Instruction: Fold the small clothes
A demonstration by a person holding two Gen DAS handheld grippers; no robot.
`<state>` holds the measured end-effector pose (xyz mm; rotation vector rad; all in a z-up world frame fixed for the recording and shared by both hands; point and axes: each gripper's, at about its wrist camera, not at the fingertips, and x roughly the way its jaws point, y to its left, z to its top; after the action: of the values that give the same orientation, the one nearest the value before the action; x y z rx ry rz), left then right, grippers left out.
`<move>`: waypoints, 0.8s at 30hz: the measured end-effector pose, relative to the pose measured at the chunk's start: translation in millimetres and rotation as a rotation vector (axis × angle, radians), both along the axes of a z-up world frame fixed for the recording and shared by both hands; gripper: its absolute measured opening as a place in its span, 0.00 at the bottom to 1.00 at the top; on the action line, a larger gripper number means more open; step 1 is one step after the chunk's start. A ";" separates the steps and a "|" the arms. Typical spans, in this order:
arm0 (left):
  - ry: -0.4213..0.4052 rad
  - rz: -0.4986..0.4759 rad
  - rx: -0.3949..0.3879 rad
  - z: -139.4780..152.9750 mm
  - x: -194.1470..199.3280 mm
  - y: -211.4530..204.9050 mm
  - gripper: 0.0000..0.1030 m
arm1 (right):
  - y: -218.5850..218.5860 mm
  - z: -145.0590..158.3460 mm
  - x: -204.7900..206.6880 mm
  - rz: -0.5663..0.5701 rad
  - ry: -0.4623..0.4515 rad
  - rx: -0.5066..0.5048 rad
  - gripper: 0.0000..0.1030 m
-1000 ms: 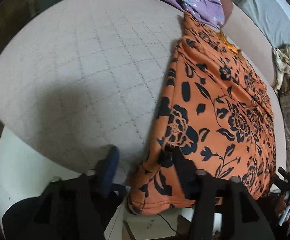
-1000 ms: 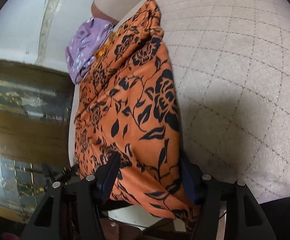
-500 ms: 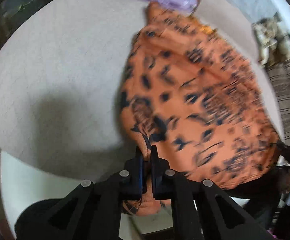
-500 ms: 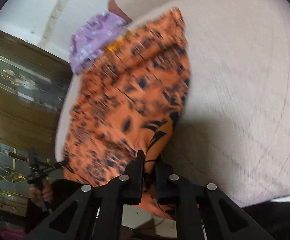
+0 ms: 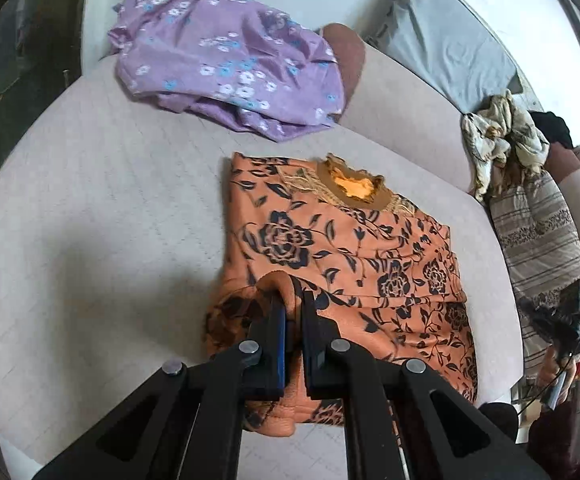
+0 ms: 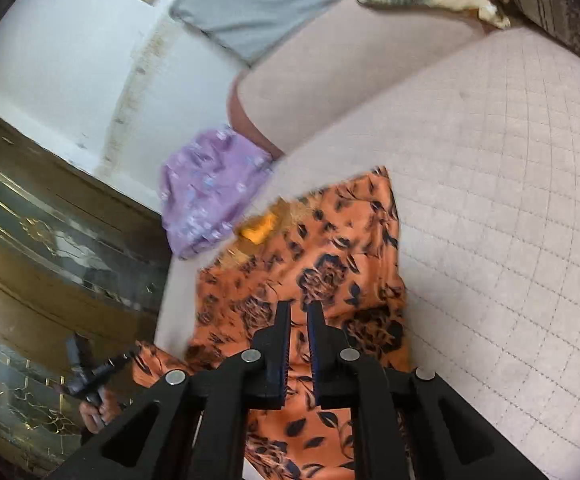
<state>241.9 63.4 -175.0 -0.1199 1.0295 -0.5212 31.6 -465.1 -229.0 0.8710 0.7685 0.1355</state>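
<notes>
An orange garment with black flowers (image 5: 353,256) lies on the pale quilted sofa seat (image 5: 90,208), neckline at the far end. My left gripper (image 5: 293,300) is shut on its near hem at the left corner, and that edge is lifted and curled up off the seat. In the right wrist view the same orange garment (image 6: 329,264) hangs up from the seat, with my right gripper (image 6: 298,310) shut on its other hem corner. The cloth between the pads hides the fingertips' inner faces.
A purple flowered garment (image 5: 226,60) lies crumpled at the seat's far left, against the backrest. A grey cushion (image 5: 445,40) leans behind. A crumpled cream cloth (image 5: 497,140) and a striped blanket (image 5: 537,236) sit at the right. A dark wooden cabinet (image 6: 42,264) stands left of the sofa.
Both grippers went from open around the garment's near hem to shut on it. Both then rose and moved toward the neckline, lifting the hem off the seat.
</notes>
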 end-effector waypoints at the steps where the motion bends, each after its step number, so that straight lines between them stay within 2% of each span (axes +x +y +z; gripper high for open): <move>1: -0.011 -0.003 0.015 -4.0 -3.7 -1.9 0.06 | 3.2 -8.3 2.6 0.031 0.047 0.012 0.12; 3: -0.029 -0.009 0.029 -9.0 -13.9 0.2 0.07 | 14.7 -31.2 -5.7 0.074 0.148 0.025 0.26; 4: -0.025 -0.003 0.027 -10.5 -18.8 4.6 0.07 | 18.7 -41.4 -15.2 0.072 0.177 0.023 0.48; 5: -0.015 0.010 0.020 -11.9 -24.7 11.6 0.06 | 24.7 -54.8 -29.7 0.062 0.209 0.021 0.78; 7: -0.003 0.026 -0.001 -11.1 -31.7 22.8 0.06 | 30.5 -74.3 -53.8 0.041 0.235 0.036 0.80; 12: -0.022 0.040 -0.020 0.9 -62.5 41.8 0.07 | 53.4 -114.9 -100.4 0.027 0.269 0.165 0.80; 15: -0.030 0.038 -0.024 4.5 -79.5 44.4 0.07 | 75.9 -125.2 -113.1 0.028 0.275 0.166 0.81; 18: -0.030 0.044 -0.027 4.6 -92.2 45.9 0.07 | 94.5 -125.4 -122.9 0.033 0.301 0.109 0.71; 19: -0.028 0.045 -0.029 4.3 -95.3 46.6 0.07 | 98.8 -126.0 -126.0 0.031 0.312 0.092 0.63; 20: -0.026 0.045 -0.034 3.8 -98.7 48.2 0.07 | 102.7 -127.4 -128.6 0.032 0.322 0.088 0.50; 21: -0.024 0.047 -0.036 3.0 -100.6 49.2 0.07 | 106.1 -130.3 -131.4 0.034 0.331 0.100 0.42; 23: -0.015 0.056 -0.038 1.5 -103.2 52.3 0.07 | 110.7 -136.1 -138.0 0.036 0.351 0.101 0.10; 24: -0.006 0.061 -0.039 0.7 -103.4 54.0 0.07 | 114.5 -136.6 -139.4 0.041 0.343 0.109 0.08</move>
<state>138.5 117.4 -174.3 -0.1833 1.0075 -0.4859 -107.8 -350.7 -365.6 0.9959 1.1072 0.0646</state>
